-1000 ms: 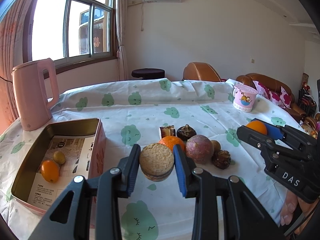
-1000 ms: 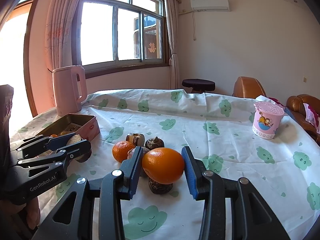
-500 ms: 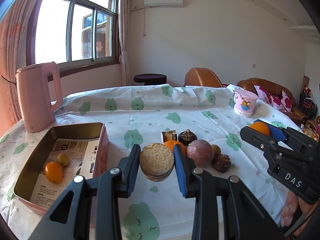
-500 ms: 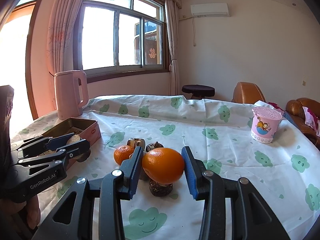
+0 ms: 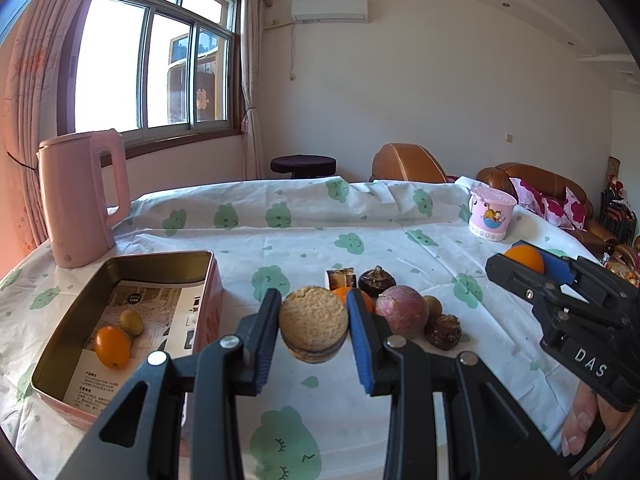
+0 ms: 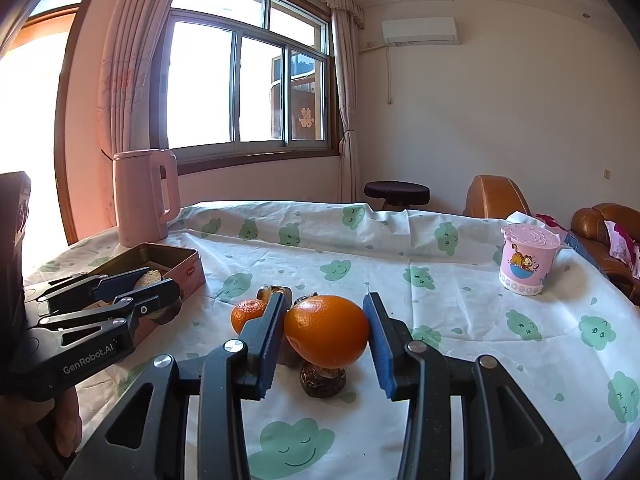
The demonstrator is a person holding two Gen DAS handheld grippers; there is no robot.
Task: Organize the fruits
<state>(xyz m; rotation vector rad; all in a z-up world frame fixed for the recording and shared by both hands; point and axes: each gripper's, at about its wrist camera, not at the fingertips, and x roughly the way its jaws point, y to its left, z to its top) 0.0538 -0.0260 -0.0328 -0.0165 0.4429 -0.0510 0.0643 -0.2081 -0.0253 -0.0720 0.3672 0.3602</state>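
My left gripper (image 5: 314,330) is shut on a rough tan round fruit (image 5: 313,322), held above the tablecloth just right of an open tin box (image 5: 208,276). A small orange (image 5: 113,346) and a little yellow-green fruit (image 5: 131,322) lie inside the box. My right gripper (image 6: 326,336) is shut on a large orange (image 6: 326,336), lifted over the fruit pile; it also shows at the right of the left wrist view (image 5: 536,266). On the cloth lie a purple round fruit (image 5: 401,311), a mandarin (image 6: 249,314) and several dark brown fruits (image 5: 443,331).
A pink kettle (image 5: 82,196) stands at the table's back left, behind the box. A pink cartoon cup (image 5: 491,214) sits at the back right. A dark stool (image 5: 303,166) and brown sofas (image 5: 536,184) stand beyond the table. A hand (image 5: 580,428) holds the right gripper.
Both views have tilted up slightly, so the table sits lower in frame. Both grippers keep their fruits and the fruits on the cloth have not moved.
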